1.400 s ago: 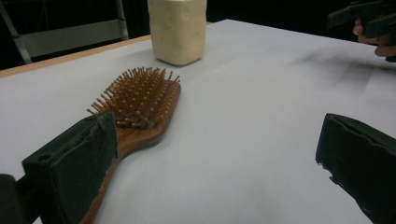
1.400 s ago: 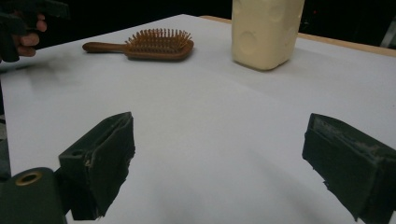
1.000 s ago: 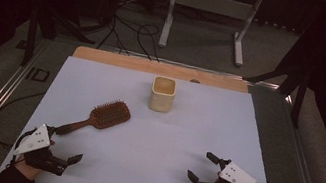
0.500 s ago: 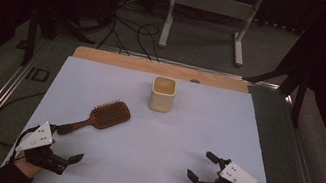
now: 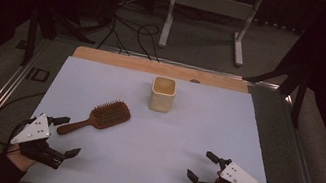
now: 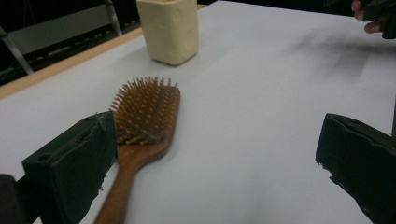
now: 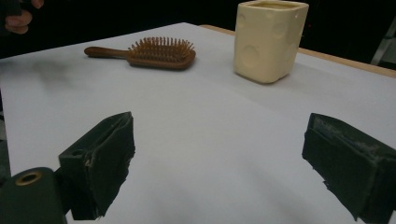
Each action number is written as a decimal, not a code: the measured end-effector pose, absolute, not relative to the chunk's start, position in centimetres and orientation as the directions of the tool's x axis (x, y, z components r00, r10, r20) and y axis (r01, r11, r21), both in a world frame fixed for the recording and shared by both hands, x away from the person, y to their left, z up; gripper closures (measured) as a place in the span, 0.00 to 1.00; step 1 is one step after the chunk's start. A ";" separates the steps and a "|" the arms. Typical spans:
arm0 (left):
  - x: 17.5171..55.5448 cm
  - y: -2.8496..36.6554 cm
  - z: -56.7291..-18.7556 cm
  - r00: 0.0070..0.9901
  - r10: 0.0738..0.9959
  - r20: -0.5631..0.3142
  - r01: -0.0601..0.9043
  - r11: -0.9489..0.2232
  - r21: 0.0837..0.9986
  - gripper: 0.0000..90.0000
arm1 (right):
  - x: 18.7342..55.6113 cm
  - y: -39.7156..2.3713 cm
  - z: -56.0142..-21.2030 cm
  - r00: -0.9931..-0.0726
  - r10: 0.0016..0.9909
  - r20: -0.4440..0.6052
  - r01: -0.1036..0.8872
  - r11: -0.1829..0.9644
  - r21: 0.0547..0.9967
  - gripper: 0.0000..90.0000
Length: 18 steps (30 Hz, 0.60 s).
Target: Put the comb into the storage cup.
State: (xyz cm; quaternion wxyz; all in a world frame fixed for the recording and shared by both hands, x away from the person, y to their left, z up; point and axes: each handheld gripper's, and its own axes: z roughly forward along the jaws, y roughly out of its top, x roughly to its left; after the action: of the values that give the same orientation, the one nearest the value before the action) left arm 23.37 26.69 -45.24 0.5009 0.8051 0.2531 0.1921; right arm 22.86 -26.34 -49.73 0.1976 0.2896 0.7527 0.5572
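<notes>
Left gripper (image 5: pixel 63 136), jaws wide, just beside handle of wooden hairbrush (image 5: pixel 98 117) lying bristles-up on white surface (image 5: pixel 149 160). Right gripper (image 5: pixel 202 165), jaws wide, holding nothing. Cream cup (image 5: pixel 162 93) upright beyond brush.

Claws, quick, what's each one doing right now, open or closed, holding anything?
Left claw: open, holding nothing, near the hairbrush handle.
Right claw: open, holding nothing, over bare table.
</notes>
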 end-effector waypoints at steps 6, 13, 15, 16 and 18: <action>24.0 27.0 -44.2 0.791 0.608 0.067 0.223 -0.388 0.894 0.00 | 22.8 -26.3 -49.6 -0.754 0.656 0.032 0.220 0.206 0.954 0.10; 24.9 27.0 -43.5 0.793 0.606 0.063 0.248 -0.415 0.875 0.00 | 22.8 -26.3 -49.6 -0.754 0.656 0.035 0.217 0.199 0.956 0.10; 25.3 27.0 -43.2 0.794 0.606 0.053 0.262 -0.418 0.870 0.00 | 22.8 -26.3 -49.6 -0.754 0.655 0.037 0.217 0.196 0.956 0.10; 25.5 27.1 -43.0 0.794 0.606 0.053 0.267 -0.425 0.865 0.00 | 22.8 -26.4 -49.6 -0.754 0.656 0.035 0.215 0.195 0.957 0.10; 25.8 27.1 -42.7 0.793 0.607 0.049 0.274 -0.429 0.861 0.00 | 22.8 -26.4 -49.6 -0.755 0.654 0.037 0.215 0.194 0.957 0.10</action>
State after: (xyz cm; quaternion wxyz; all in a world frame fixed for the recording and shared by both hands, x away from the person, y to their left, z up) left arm 25.82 27.08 -42.70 0.4633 0.8259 0.2666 0.1794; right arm 22.81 -26.37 -49.59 0.1947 0.2906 0.7477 0.5645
